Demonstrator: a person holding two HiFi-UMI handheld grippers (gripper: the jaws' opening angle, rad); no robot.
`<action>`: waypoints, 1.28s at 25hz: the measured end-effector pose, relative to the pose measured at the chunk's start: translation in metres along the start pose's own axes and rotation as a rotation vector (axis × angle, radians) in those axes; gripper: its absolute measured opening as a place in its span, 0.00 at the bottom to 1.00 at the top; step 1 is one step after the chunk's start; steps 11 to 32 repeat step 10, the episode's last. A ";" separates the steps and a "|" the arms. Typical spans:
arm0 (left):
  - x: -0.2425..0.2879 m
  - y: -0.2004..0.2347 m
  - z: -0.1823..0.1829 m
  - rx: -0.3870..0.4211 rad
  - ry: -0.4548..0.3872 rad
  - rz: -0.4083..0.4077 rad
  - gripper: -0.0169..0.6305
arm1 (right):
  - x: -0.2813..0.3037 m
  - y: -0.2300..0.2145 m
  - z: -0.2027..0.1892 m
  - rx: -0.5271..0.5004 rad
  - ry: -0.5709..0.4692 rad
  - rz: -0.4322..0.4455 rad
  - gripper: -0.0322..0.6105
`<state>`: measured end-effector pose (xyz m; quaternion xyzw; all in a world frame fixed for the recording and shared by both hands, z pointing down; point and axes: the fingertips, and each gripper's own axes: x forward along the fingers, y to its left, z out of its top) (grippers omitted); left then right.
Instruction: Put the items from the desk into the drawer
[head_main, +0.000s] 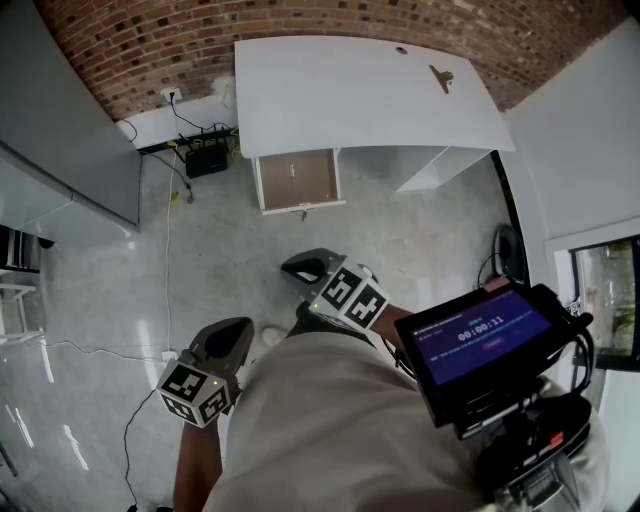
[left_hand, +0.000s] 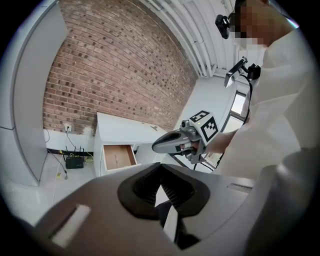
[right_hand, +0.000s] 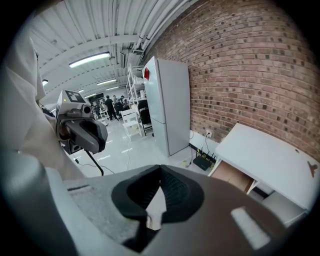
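Left hand-held gripper (left_hand: 161, 165), right hand-held gripper (right_hand: 160, 168): jaws together, empty. Drawer (head_main: 297, 180) open. Distant people (right_hand: 110, 106) only in right gripper view.

White desk (head_main: 360, 95), tan drawer (head_main: 297, 180), red-brown brick wall (head_main: 130, 40), pale grey floor (head_main: 420, 240).

Red brick wall (head_main: 300, 20), glossy pale floor (head_main: 220, 250), white desk (head_main: 350, 90), tall grey cabinet (right_hand: 167, 100), ceiling strip lights (right_hand: 90, 59)
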<state>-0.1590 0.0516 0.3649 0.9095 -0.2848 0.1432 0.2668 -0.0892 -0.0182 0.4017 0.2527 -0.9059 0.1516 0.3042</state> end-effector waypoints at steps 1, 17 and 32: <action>0.001 0.000 0.000 -0.001 0.002 -0.001 0.04 | 0.000 0.000 -0.001 0.001 0.000 0.000 0.05; 0.003 0.000 0.000 0.004 0.012 -0.007 0.04 | 0.001 -0.002 -0.001 0.014 -0.002 -0.007 0.05; 0.003 0.000 0.000 0.004 0.012 -0.007 0.04 | 0.001 -0.002 -0.001 0.014 -0.002 -0.007 0.05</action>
